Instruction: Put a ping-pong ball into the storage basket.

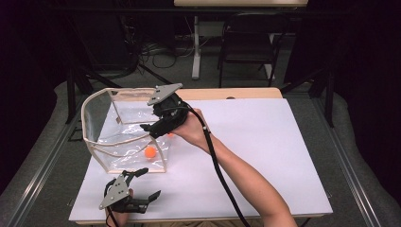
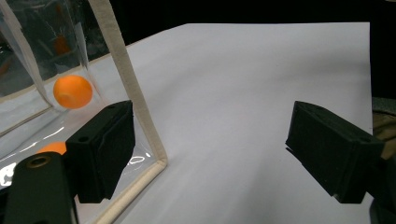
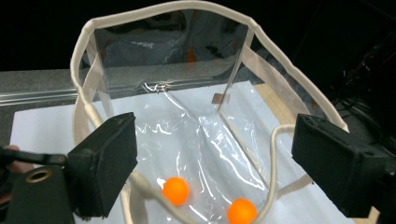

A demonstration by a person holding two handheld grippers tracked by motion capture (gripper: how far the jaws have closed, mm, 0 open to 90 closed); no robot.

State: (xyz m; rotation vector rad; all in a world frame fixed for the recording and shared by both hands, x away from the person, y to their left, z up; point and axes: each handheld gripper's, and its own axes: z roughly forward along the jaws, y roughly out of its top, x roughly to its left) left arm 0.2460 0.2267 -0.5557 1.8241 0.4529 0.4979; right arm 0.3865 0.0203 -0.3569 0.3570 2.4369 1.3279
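Two orange balls are lying on the floor of the clear bag: ball one nearer my left-hand finger in the right gripper view, ball two beside it, apart from each other and from my fingers. Item, clear bag with cream binding: it is standing open-mouthed on the white surface, presumably so balls can be dropped straight in from above. Item, right gripper: I am holding it over the bag's mouth, angled down into it, its fingers standing wide with nothing between them; by my reading a ball is being let go here. Item, left gripper: I am keeping it low on the surface at the bag's near corner, its fingers standing wide and gripping nothing, one just beside the cream corner binding, likely placed to steady the bag if it tips. Markings: I am finding no brand, label or readable writing on bag, balls or surface.
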